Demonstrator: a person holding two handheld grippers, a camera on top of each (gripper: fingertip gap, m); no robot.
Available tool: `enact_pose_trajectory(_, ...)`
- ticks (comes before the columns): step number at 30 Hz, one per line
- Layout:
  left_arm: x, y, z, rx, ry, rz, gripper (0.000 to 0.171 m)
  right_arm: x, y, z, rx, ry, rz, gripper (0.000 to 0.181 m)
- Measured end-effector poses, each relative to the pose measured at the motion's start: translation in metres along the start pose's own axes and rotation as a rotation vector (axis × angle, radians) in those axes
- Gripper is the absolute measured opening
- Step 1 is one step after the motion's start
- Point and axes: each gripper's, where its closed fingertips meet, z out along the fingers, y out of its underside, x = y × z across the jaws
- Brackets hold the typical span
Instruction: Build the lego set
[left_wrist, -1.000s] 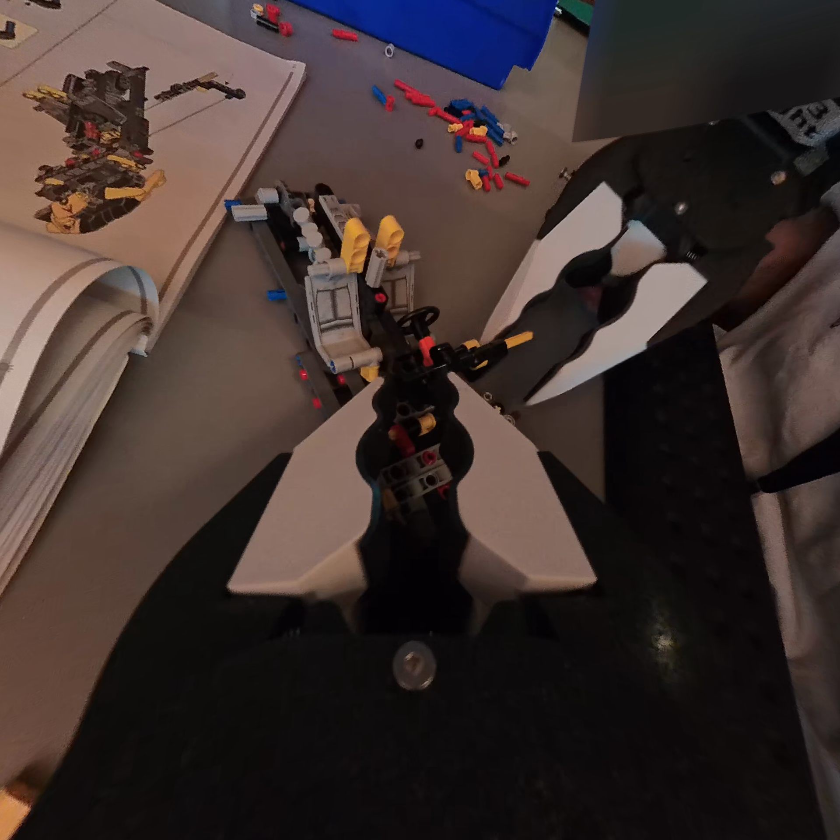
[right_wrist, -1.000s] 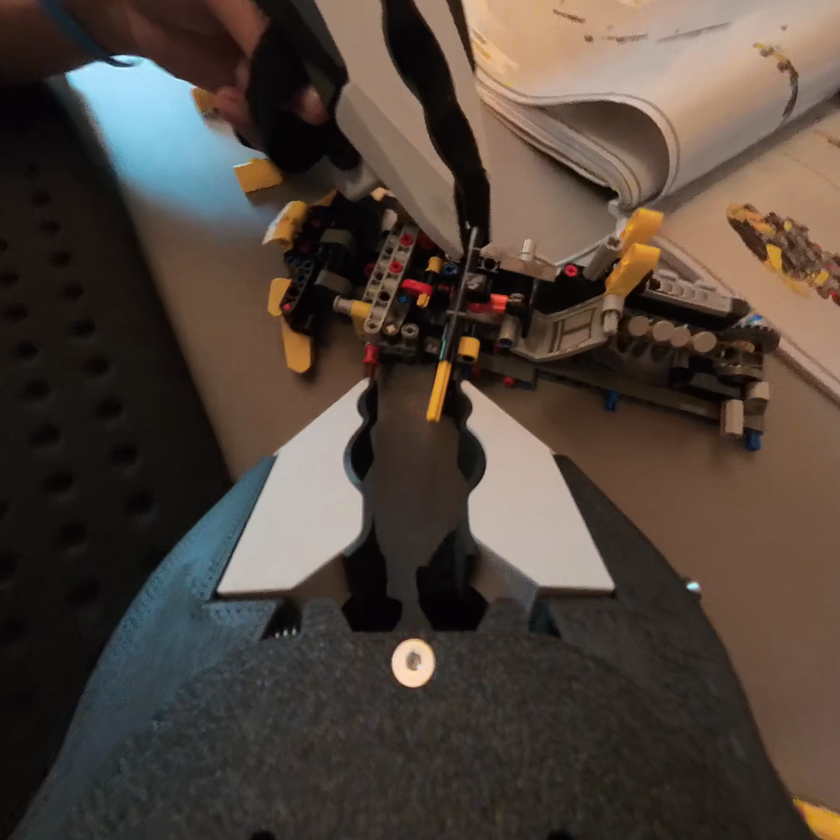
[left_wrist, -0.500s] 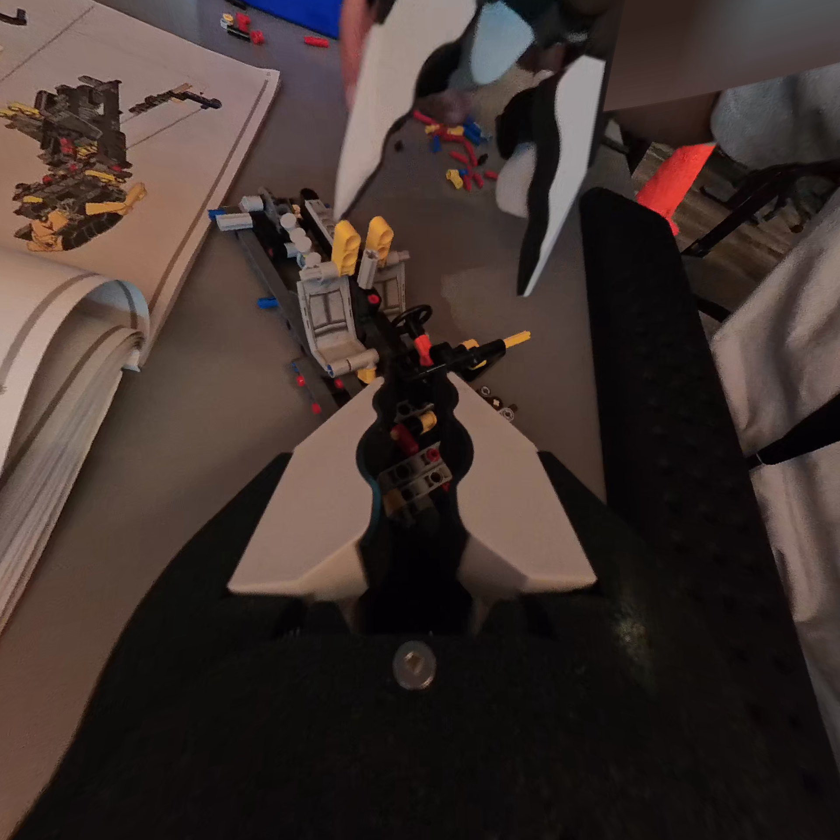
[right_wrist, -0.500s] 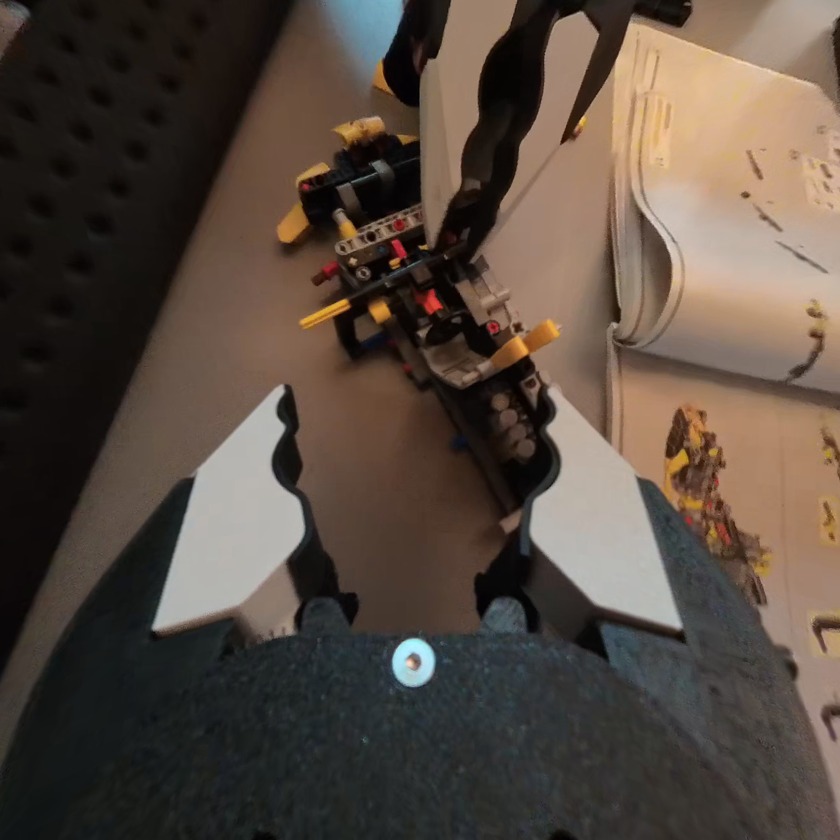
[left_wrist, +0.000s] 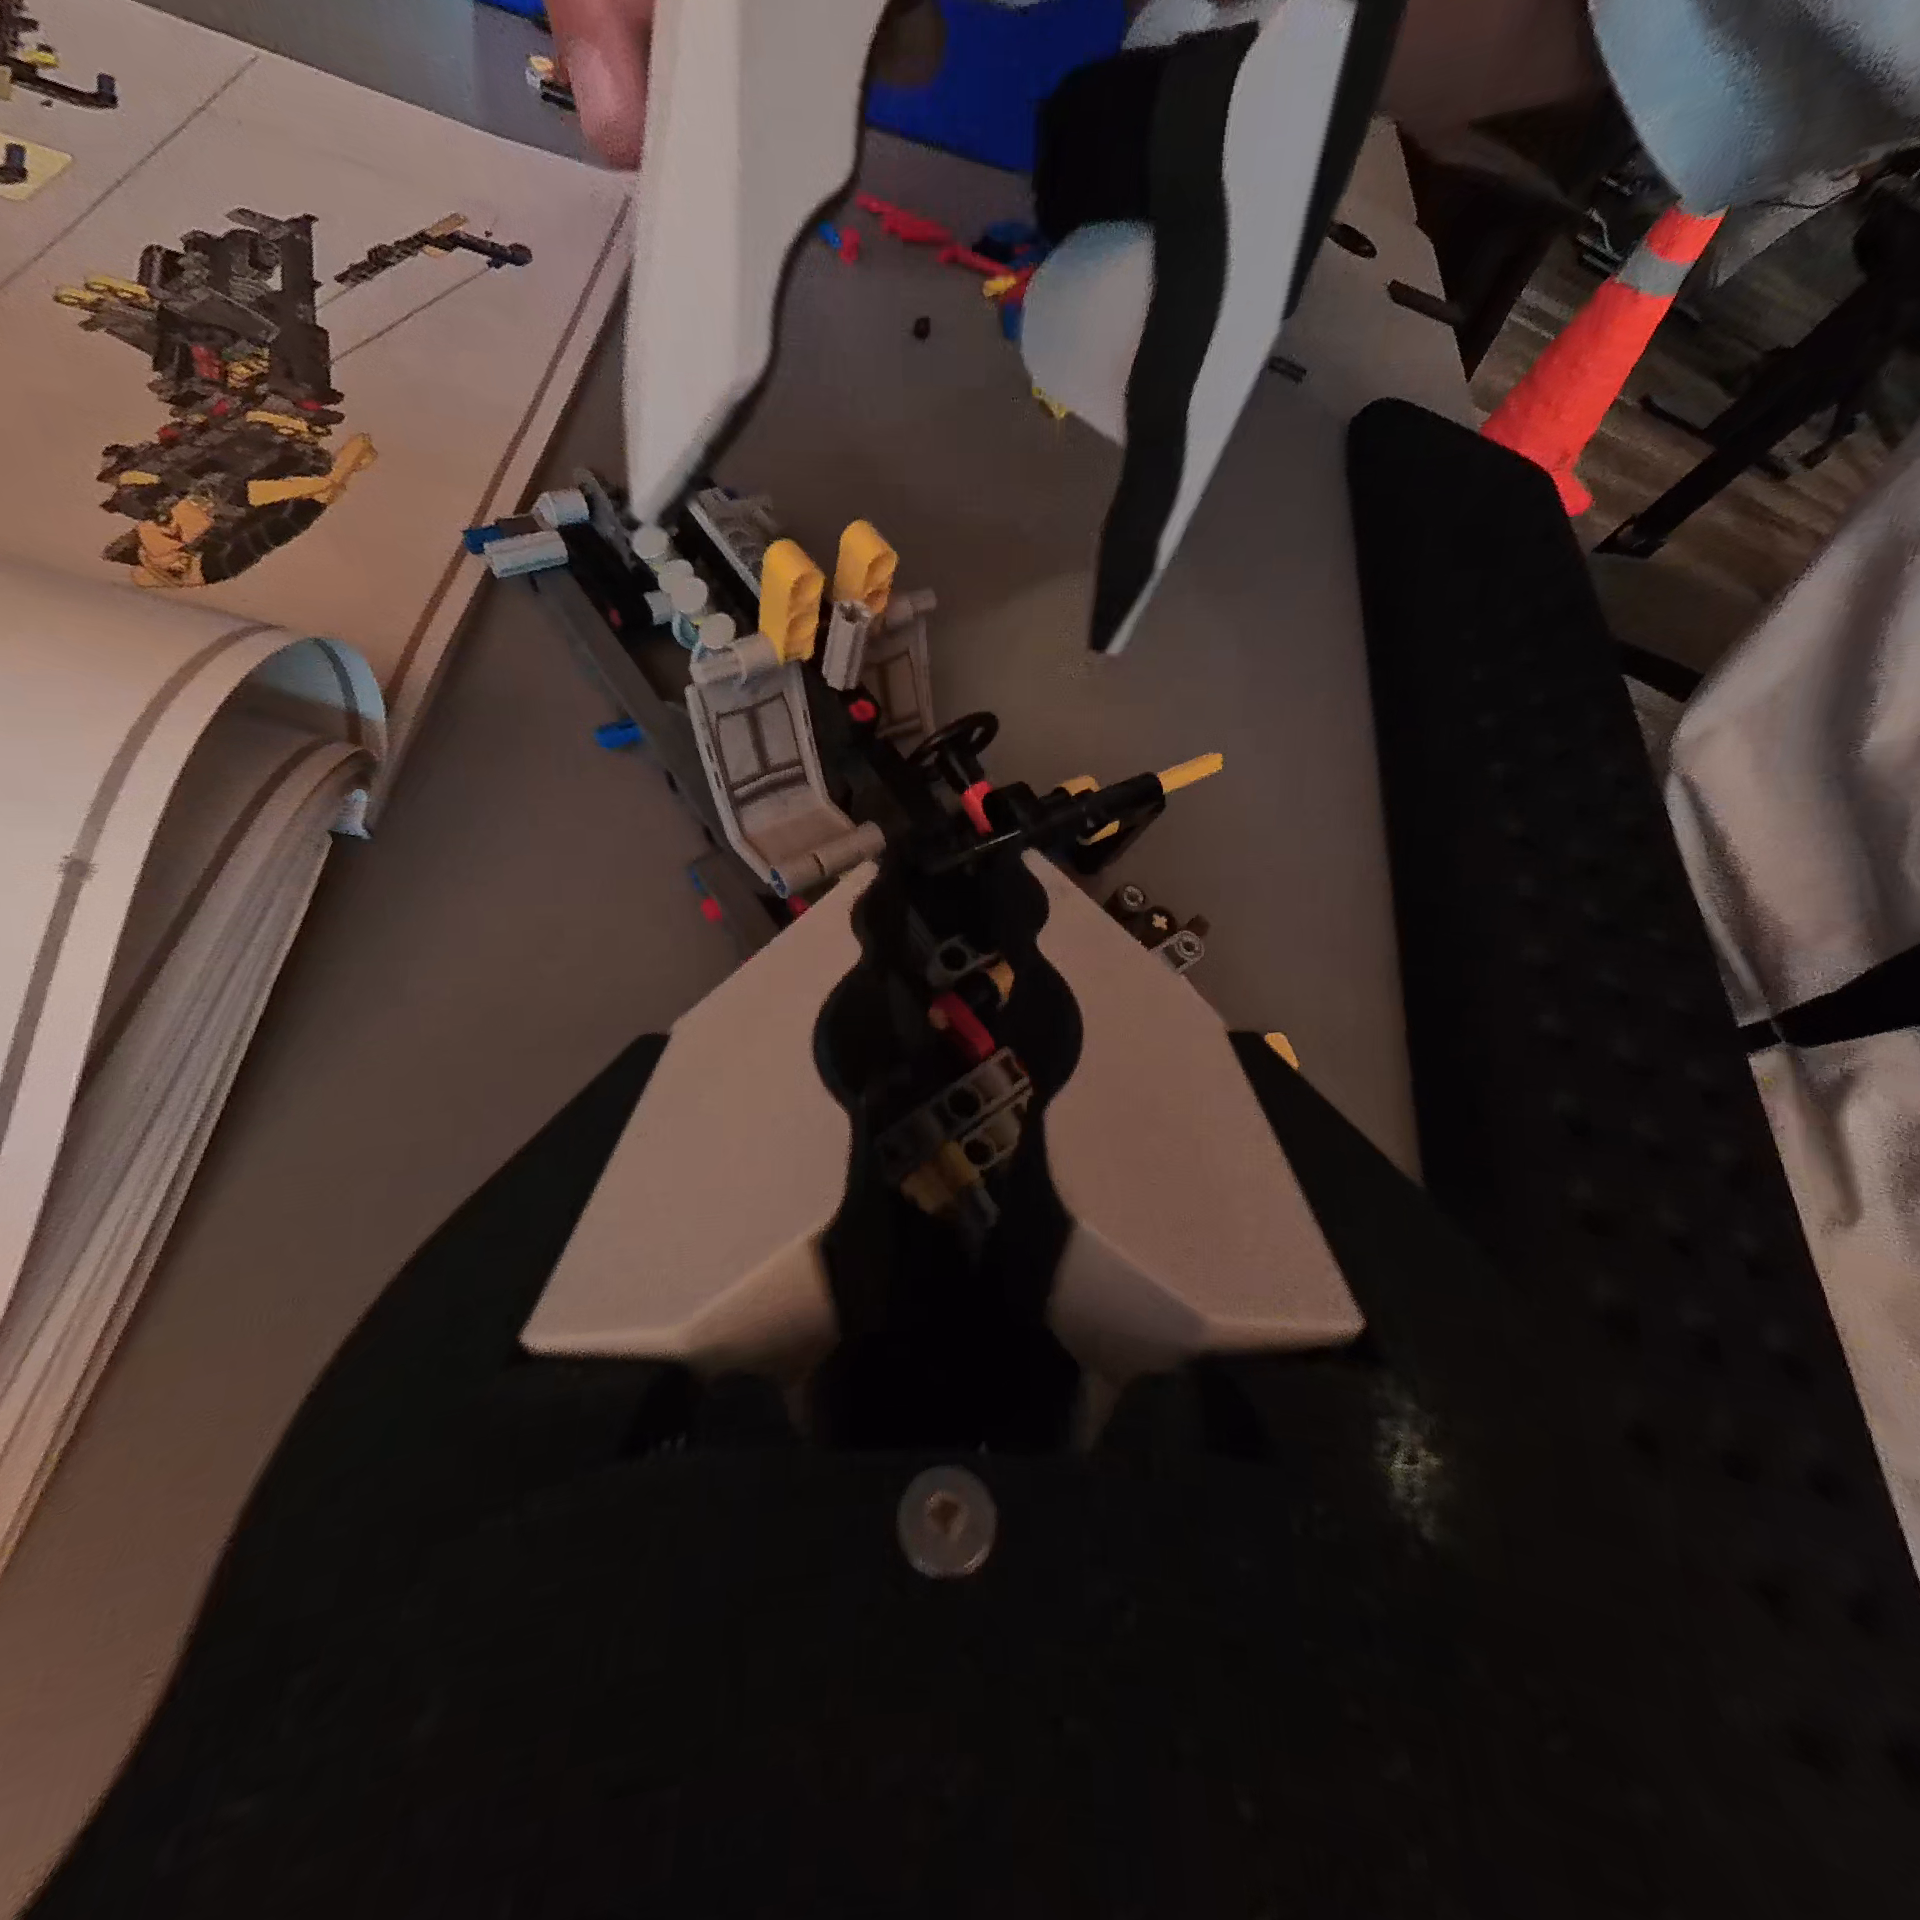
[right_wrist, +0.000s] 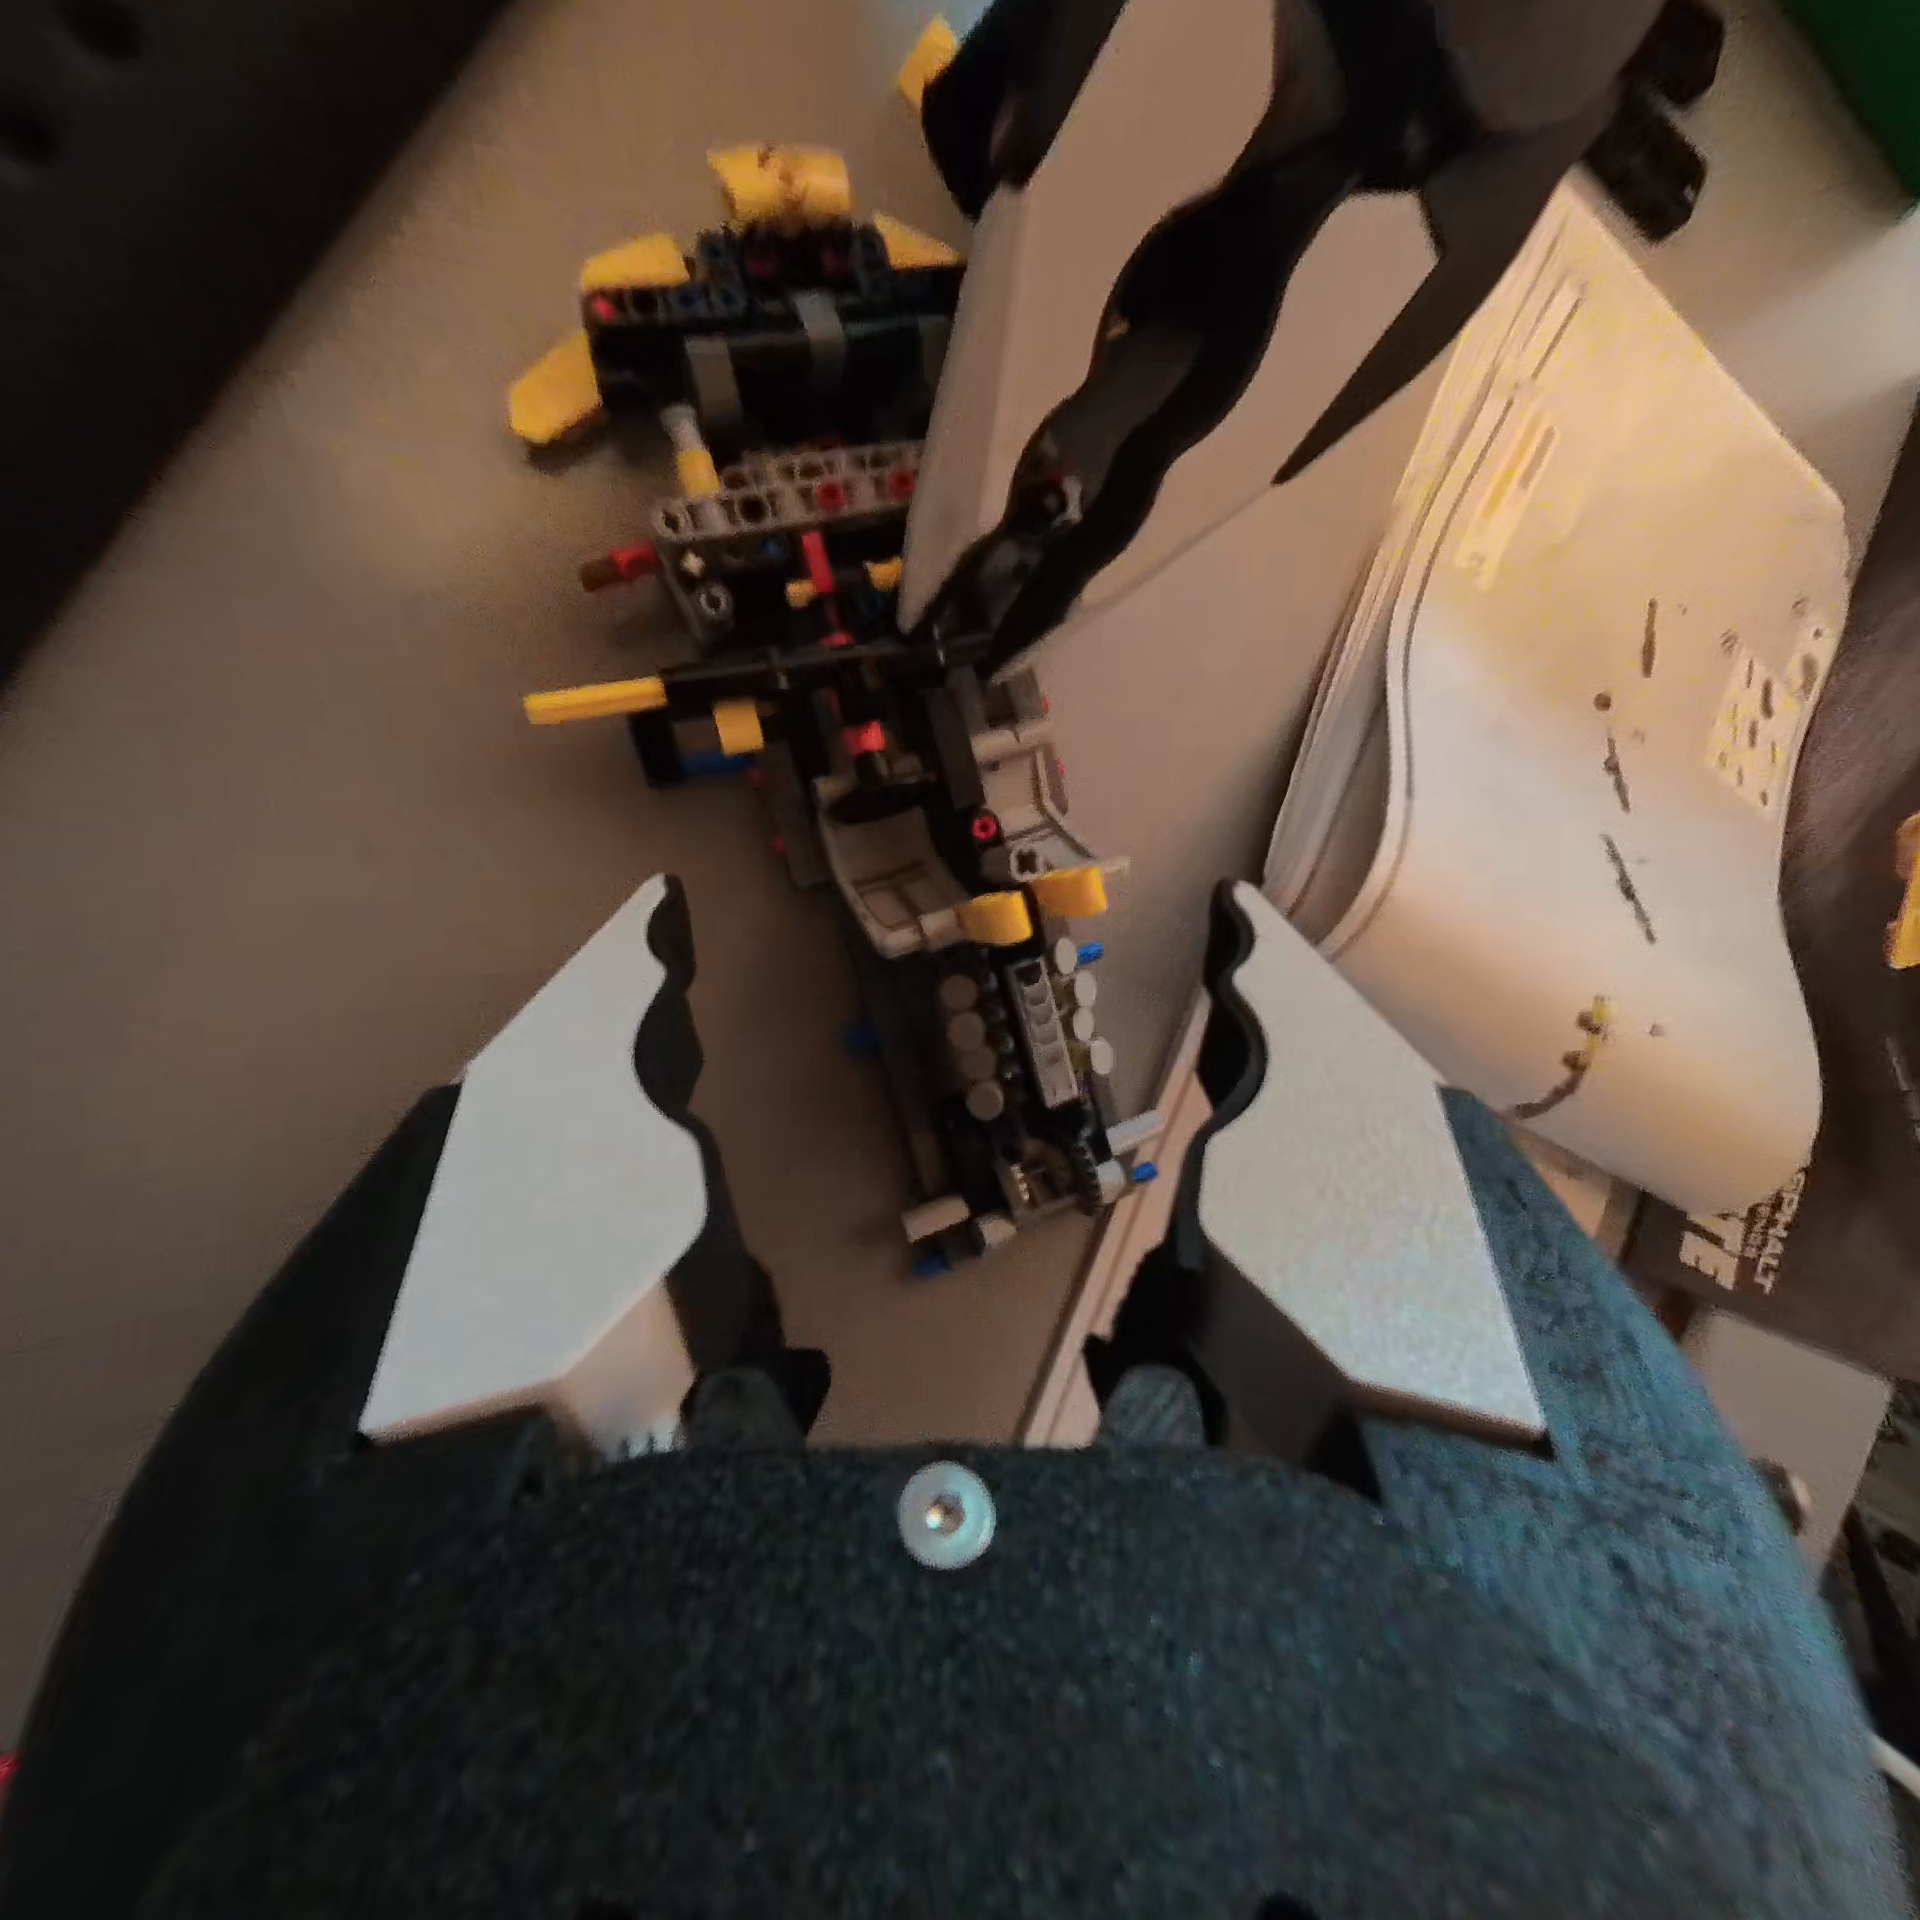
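On the grey desk (right_wrist: 312, 935), beside the open instruction booklet (left_wrist: 208, 436), lay the long black, grey and yellow brick chassis (right_wrist: 935, 852), its axis running from 12 to 6 o'clock in the right wrist view. The left gripper (left_wrist: 945, 883) had its jaws clamped on the front. The right gripper (right_wrist: 951, 904) hovered with jaws apart. It looked light, rigid but prone to popping apart; the solid frame seemed best to hold
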Motion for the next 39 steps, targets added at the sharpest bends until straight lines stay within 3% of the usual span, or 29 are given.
enact_pose_trajectory(3, 0.0, 0.0, 0.0, 0.002, -0.014, 0.014, 0.013, -0.016, -0.014, 0.011, 0.001, -0.101, -0.034, 0.1)
enact_pose_trajectory(10, 0.001, 0.002, -0.002, -0.005, -0.03, 0.057, 0.013, -0.038, -0.01, 0.036, -0.125, -0.224, -0.105, 0.094)
enact_pose_trajectory(14, 0.002, 0.003, -0.004, -0.014, -0.04, 0.085, 0.013, -0.032, -0.009, 0.036, -0.17, -0.202, -0.132, 0.08)
enact_pose_trajectory(20, 0.002, 0.004, -0.005, -0.014, -0.049, 0.112, 0.013, -0.035, -0.008, 0.034, -0.232, -0.254, -0.11, 0.085)
enact_pose_trajectory(27, 0.001, 0.004, -0.007, -0.005, -0.048, 0.106, 0.013, -0.029, -0.016, 0.042, -0.226, -0.293, -0.131, 0.07)
enact_pose_trajectory(35, 0.0, 0.005, -0.008, -0.001, -0.055, 0.115, 0.013, -0.03, -0.017, 0.037, -0.228, -0.364, -0.063, 0.071)
enact_pose_trajectory(39, 0.0, 0.005, -0.008, -0.002, -0.057, 0.119, 0.013, -0.022, -0.015, 0.027, -0.217, -0.291, -0.065, 0.071)
